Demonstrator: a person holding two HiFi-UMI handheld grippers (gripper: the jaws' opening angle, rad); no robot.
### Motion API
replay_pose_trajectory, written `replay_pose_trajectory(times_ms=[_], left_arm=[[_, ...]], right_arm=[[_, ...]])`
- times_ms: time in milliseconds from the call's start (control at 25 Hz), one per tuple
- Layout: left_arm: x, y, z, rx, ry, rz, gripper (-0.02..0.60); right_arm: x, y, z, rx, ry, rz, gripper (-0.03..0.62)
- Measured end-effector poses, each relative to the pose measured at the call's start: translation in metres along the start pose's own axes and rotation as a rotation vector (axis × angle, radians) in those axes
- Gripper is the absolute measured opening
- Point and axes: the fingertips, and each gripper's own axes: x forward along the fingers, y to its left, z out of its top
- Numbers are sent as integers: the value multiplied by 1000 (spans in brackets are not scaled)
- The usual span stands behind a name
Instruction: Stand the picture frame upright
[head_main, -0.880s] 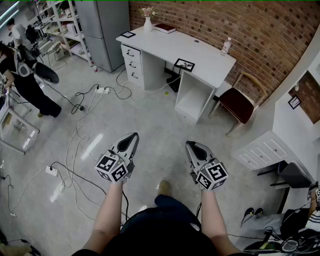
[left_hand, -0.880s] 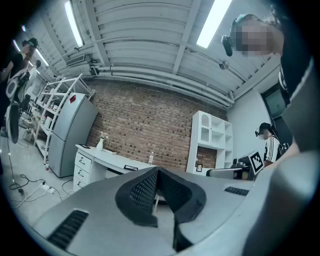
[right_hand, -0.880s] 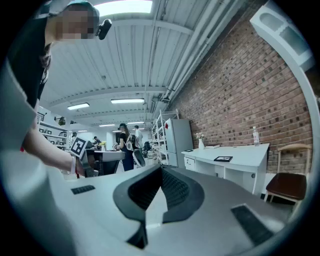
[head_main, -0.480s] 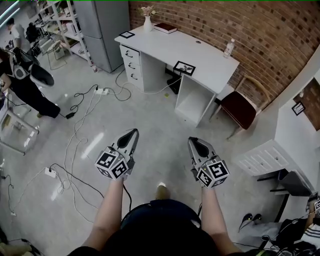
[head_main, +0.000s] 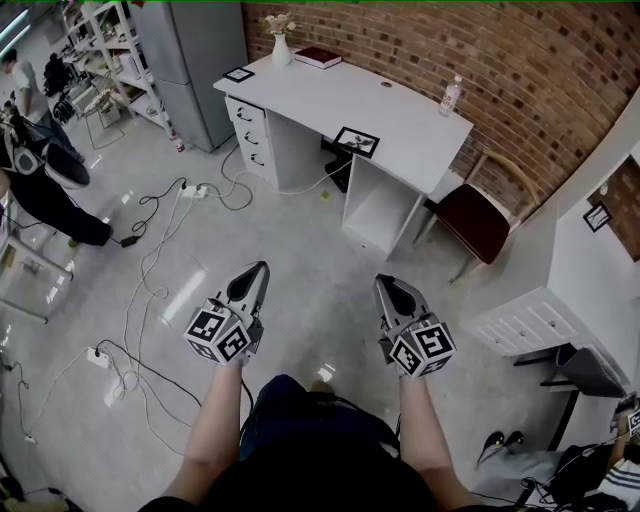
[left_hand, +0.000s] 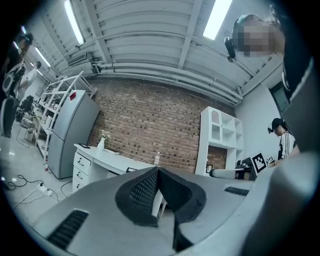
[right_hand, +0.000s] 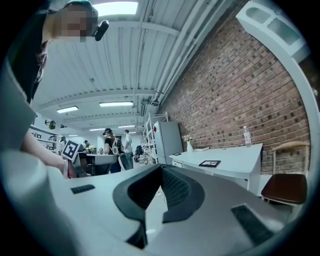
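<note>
A black picture frame (head_main: 357, 142) lies flat near the front edge of the white desk (head_main: 400, 120); it also shows lying flat in the right gripper view (right_hand: 209, 163). A second small frame (head_main: 238, 74) lies flat at the desk's left end. My left gripper (head_main: 262, 266) and right gripper (head_main: 380, 280) are held out level over the floor, well short of the desk. Both are shut with nothing between the jaws. In the left gripper view the jaws (left_hand: 158, 170) meet at the tip, and the right gripper's jaws (right_hand: 161, 166) do the same.
On the desk stand a vase with flowers (head_main: 280, 48), a dark red book (head_main: 319, 57) and a bottle (head_main: 451, 95). A chair (head_main: 478, 214) stands right of the desk, a grey fridge (head_main: 195, 60) to its left. Cables and power strips (head_main: 190, 190) cross the floor. A person (head_main: 40, 180) stands at far left.
The view has shifted slightly forward and left toward the desk. Both grippers stay shut and level, in nearly the same spots in the picture.
</note>
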Motion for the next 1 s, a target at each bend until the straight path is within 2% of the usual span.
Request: replay_pose_trajectory(times_ms=[360,520,760,1000], left_arm=[[25,8,-5,-8,31,3,0],[45,19,-4,-16,33,-6,0],[86,40,-6,-6,58,-20,0],[133,72,3,-44,37,-30,0]], right_arm=[[14,-26,-8,65,16,-7,0],[30,-40,-3,62,12,-17,0],[60,-66,1,69,16,-30,0],[99,-95,8,67,18,-37,0]])
